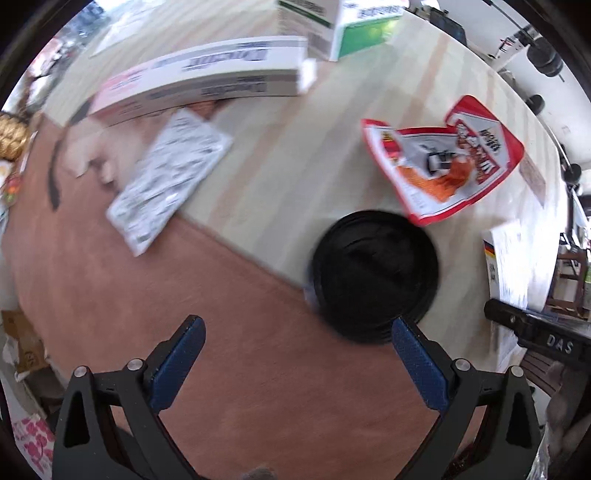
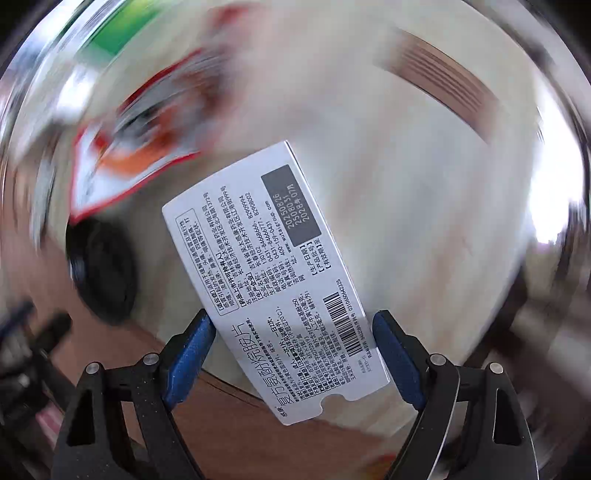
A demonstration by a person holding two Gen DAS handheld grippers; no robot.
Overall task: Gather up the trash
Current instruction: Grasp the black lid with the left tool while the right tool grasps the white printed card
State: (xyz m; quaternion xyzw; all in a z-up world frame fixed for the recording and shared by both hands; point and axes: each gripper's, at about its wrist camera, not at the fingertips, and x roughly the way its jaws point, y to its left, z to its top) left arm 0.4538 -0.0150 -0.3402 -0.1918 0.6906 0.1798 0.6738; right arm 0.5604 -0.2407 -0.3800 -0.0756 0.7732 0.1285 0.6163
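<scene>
My right gripper [image 2: 291,317] is shut on a white medicine box [image 2: 258,258] with black print and a barcode; its blue pads [image 2: 192,347] press on the box's two long edges. The box looks sharp while everything behind it is smeared. In the left wrist view the same box [image 1: 506,266] shows at the right edge, above the right gripper's black body. My left gripper [image 1: 297,323] points down, open and with nothing in it, just short of a round black lid [image 1: 375,277]. A red snack pouch [image 1: 443,158] lies beyond the lid. A silver foil packet [image 1: 170,177] lies to the left.
A long white carton [image 1: 199,81] and green-and-white boxes [image 1: 354,33] stand at the far side. A pale striped cloth [image 1: 295,166] covers part of the brown tabletop [image 1: 147,314]. Cardboard and pink-printed bags [image 1: 29,443] sit past the left edge.
</scene>
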